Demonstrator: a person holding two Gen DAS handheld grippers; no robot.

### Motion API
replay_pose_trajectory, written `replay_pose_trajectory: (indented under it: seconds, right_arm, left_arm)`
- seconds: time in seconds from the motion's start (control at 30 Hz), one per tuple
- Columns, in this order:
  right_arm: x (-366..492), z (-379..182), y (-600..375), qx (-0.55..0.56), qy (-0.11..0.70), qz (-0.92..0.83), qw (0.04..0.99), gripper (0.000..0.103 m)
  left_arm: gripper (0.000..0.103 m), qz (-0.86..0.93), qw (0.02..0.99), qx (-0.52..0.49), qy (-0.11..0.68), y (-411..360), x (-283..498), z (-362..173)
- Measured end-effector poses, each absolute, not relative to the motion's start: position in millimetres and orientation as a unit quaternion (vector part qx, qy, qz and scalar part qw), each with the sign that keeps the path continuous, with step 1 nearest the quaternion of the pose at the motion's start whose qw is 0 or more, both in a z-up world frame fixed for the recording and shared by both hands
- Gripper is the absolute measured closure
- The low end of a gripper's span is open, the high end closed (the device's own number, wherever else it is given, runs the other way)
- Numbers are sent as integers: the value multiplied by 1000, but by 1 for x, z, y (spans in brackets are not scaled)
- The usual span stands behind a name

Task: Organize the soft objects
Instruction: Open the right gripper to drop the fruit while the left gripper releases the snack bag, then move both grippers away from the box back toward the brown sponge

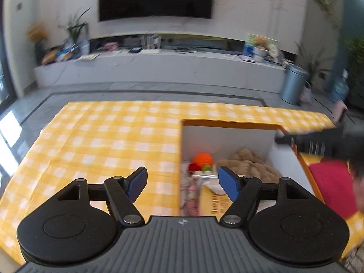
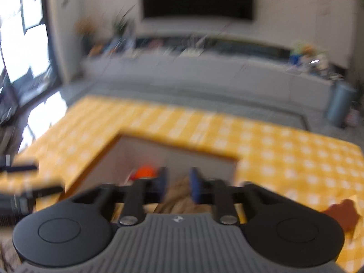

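1. Soft toys lie heaped in an open cardboard box (image 1: 227,122) sunk among the yellow checked tablecloth (image 1: 102,136): an orange knitted ball (image 1: 203,159) toward the far wall and a beige plush toy (image 1: 248,163) beside it on the right.
2. Left claw (image 1: 182,182) hovers at the box's near left corner with its blue pads spread wide and nothing between them; the ball sits ahead of it and the plush ahead and to the right.
3. Right claw (image 2: 178,184) points down into the same box with its pads drawn close together. Beige fur shows in the slim gap, yet the blurred view does not reveal whether the pads actually pinch it.
4. A red cloth (image 1: 329,182) rests on the table just outside the box's right wall and appears to be waiting for its turn.
5. Doing this step well likely means taking a deep bite of fabric rather than stray fur, lifting straight so neighbouring toys stay put, and keeping the free claw clear of the cardboard walls.
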State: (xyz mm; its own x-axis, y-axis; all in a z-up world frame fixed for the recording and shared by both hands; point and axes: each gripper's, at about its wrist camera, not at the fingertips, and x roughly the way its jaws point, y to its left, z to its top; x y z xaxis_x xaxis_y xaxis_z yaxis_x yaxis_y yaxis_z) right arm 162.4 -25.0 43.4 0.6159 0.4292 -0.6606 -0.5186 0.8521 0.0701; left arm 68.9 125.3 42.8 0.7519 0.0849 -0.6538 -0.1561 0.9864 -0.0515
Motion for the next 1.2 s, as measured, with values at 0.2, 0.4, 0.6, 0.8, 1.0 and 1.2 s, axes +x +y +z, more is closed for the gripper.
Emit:
replay_pose_trajectory:
  seconds: [0.2,0.4,0.6,0.8,1.0,1.2]
  right_arm:
    - [162,-5,27,-84,447,331,827,101]
    - [157,-14,52,-110,445,327,827,101]
    - [156,10,43,-79,404,336,847,100]
    - [160,-24,62,-135,446,350,813,100]
    - [165,-35,71,-142,457,348,806,100]
    - [164,-30,70,-117,445,352,815,100]
  left_arm:
    - [21,66,930,-63,357,136,73,38]
    - [21,60,931,-51,356,135,68,38]
    - [24,73,928,-66,359,145,66,37]
    - [23,80,922,-59,374,149,71,28]
    - [23,90,917,-48,385,147,74,25]
    - [23,91,922,-40,374,142,74,34]
